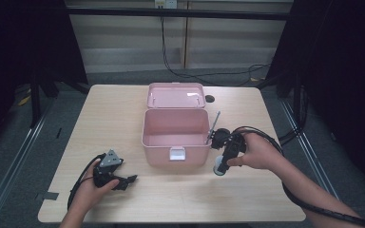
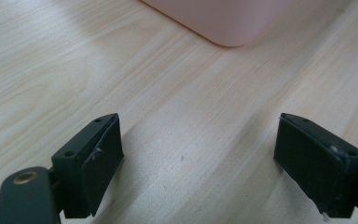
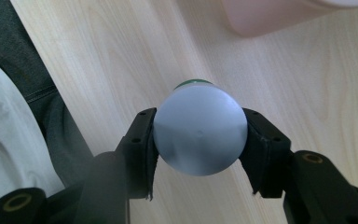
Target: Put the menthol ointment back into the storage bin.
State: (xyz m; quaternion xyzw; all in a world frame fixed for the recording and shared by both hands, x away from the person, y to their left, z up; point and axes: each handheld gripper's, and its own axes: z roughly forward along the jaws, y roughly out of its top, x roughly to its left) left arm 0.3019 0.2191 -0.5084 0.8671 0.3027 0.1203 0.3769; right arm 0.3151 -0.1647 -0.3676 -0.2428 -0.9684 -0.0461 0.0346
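Observation:
An open pink box (image 1: 176,142) stands in the middle of the table with its lid (image 1: 176,95) tipped back; its corner (image 2: 223,23) shows in the left gripper view. To the right of the box, my right gripper (image 1: 220,167) is shut on a small bottle (image 3: 199,133) with a pale round end and a green rim, held just above the tabletop. My left gripper (image 1: 123,181) rests low at the front left of the table, open, with bare wood between its fingers (image 2: 91,163).
A thin metal rod (image 1: 213,126) leans at the box's right wall. The wooden table (image 1: 114,114) has a round cable hole (image 1: 210,99) behind the box. Cables trail from both grippers. The person's clothing (image 3: 23,112) lies beyond the front edge.

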